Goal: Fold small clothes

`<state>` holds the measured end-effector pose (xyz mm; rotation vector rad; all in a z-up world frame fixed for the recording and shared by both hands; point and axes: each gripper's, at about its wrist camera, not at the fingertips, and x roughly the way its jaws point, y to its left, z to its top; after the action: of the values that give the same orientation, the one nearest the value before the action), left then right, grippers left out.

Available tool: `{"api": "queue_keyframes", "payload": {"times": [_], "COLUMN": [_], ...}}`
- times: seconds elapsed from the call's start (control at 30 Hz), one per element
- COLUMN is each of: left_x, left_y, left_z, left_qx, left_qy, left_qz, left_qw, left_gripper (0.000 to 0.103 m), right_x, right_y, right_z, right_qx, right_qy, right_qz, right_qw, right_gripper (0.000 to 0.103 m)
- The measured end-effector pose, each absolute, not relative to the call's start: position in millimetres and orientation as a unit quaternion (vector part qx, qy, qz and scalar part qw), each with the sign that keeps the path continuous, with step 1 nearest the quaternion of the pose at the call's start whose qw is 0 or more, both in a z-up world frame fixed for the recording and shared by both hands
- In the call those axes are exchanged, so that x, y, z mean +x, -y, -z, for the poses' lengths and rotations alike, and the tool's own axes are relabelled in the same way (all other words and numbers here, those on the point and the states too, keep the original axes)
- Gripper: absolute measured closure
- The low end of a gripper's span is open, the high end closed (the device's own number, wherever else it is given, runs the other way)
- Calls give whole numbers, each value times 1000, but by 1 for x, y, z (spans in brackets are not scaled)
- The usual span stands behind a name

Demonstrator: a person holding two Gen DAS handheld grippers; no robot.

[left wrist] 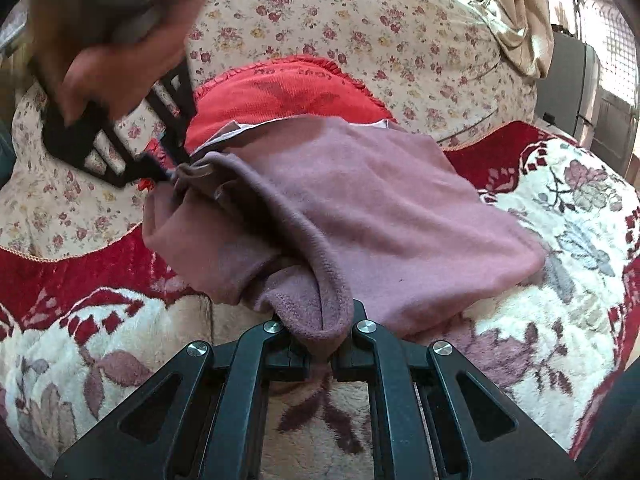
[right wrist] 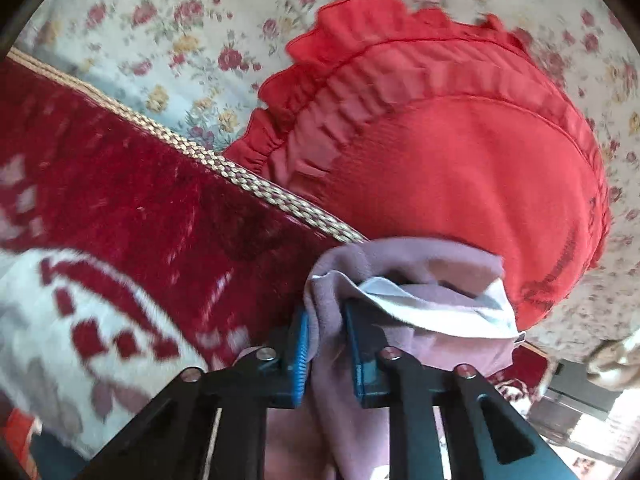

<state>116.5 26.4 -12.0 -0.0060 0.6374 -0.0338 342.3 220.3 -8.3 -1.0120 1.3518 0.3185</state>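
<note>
A mauve garment (left wrist: 360, 200) lies on a red-and-cream floral blanket (left wrist: 568, 216). Its far edge overlaps a red frilled cushion (left wrist: 288, 92), which rests against a cloth with small roses (left wrist: 360, 20). A braided gold trim (right wrist: 224, 164) borders the blanket just beside the cushion.

The left gripper (left wrist: 320, 354) has its fingers clenched on a bunched hem of the garment at the near edge. The right gripper (right wrist: 326, 354), held by a hand (left wrist: 120, 40), has its blue-padded fingers (right wrist: 301, 356) grasping a corner of the garment, where a white lining (right wrist: 404, 292) shows. The corner sits against the cushion's lower edge.

Beige fabric (left wrist: 516, 12) hangs at the far right beside a bright window grille (left wrist: 616, 44).
</note>
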Motion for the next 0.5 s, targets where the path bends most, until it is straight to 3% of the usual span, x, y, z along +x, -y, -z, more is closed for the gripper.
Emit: {"api": "queue_keyframes", "payload": {"times": [0.33, 0.5], "left_x": [113, 109], "left_y": [-34, -37], "left_z": [10, 3], "left_qx": [-37, -76], "left_qy": [-293, -275], "left_qz": [27, 51], "left_qw": [955, 957], "left_gripper": [98, 98], "right_x": [367, 378], "right_y": [-132, -68], "right_z": [-78, -96], "right_qx": [-339, -292], "right_qy": [-586, -577], "right_qz": [-206, -209], "right_qw": [706, 733], "right_gripper": [96, 96]}}
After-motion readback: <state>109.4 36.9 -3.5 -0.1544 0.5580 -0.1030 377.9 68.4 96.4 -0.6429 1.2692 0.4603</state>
